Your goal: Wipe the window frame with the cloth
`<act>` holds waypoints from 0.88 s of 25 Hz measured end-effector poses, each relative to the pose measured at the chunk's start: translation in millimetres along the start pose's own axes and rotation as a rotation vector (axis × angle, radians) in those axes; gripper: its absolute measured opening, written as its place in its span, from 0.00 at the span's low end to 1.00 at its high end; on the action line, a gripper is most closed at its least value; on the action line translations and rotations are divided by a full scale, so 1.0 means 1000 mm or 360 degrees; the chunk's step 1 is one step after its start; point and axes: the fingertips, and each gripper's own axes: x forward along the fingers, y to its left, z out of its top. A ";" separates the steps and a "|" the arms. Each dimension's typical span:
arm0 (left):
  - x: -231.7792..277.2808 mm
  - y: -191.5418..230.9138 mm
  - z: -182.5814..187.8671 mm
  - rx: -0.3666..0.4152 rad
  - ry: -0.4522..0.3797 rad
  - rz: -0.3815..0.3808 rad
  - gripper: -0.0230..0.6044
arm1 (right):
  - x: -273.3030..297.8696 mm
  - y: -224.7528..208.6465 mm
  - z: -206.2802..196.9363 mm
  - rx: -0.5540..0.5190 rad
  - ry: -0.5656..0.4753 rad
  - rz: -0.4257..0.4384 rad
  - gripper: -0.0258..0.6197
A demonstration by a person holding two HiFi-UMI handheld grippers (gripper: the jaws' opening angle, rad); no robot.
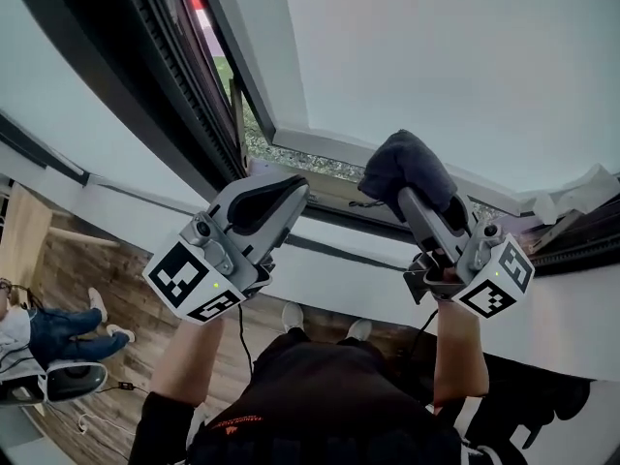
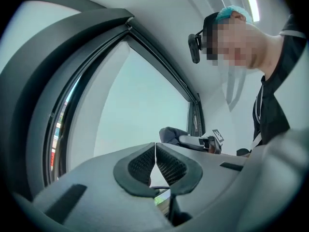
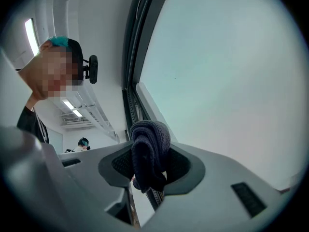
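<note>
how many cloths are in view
1. The dark cloth is clamped in the right tongs, up by the window frame. The left tongs are shut and empty. Others may be out of view.

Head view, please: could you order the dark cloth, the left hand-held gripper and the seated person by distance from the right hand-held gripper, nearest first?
1. The dark cloth: clamped in the jaws of the right hand-held gripper, at its tip.
2. The left hand-held gripper: alongside, to its left, shut on nothing.
3. The seated person: far lower left, down at floor level.
</note>
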 end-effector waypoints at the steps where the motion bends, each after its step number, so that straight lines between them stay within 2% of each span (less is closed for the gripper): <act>1: -0.004 0.002 0.005 0.0009 -0.0012 0.0011 0.08 | 0.005 0.002 0.001 -0.0006 -0.0002 0.0015 0.24; 11: -0.040 0.039 0.049 0.0095 -0.0132 0.0086 0.08 | 0.069 0.020 0.013 -0.0064 -0.0035 0.0129 0.24; 22: -0.069 0.034 0.078 0.0201 -0.0275 0.0209 0.07 | 0.101 0.053 0.045 -0.0164 -0.0117 0.0330 0.24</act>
